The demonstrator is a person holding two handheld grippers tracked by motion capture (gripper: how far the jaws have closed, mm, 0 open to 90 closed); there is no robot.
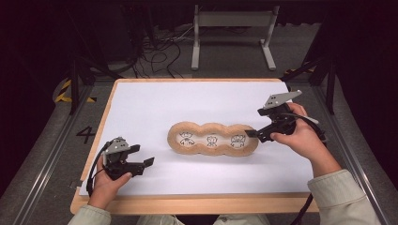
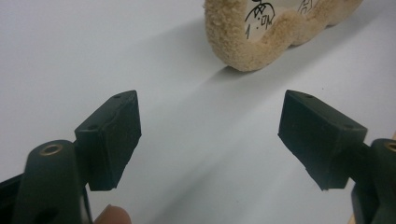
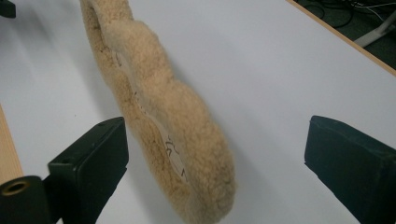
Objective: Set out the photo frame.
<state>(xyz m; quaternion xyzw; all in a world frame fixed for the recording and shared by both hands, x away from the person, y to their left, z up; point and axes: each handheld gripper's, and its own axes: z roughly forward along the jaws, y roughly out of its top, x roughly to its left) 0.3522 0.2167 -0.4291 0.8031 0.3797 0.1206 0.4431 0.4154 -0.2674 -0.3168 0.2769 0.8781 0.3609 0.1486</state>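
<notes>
Lying mid-mat (image 1: 155, 101), fleecy cushion (image 1: 213, 140); frame (image 1: 232, 28) beyond, seemingly clear.

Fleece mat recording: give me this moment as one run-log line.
fleece mat: flat on white table top, unheld | left gripper: open, apart from mat | right gripper: open, jaws astride mat's end

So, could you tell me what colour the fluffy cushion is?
Tan cushion, clearest in the high view.

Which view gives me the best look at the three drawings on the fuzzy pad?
The high view: the pad lies flat and all three drawings face the camera. The left gripper view catches one end of the pad with one drawing and part of another. The right gripper view sees it edge-on, the drawings mostly hidden.
</notes>
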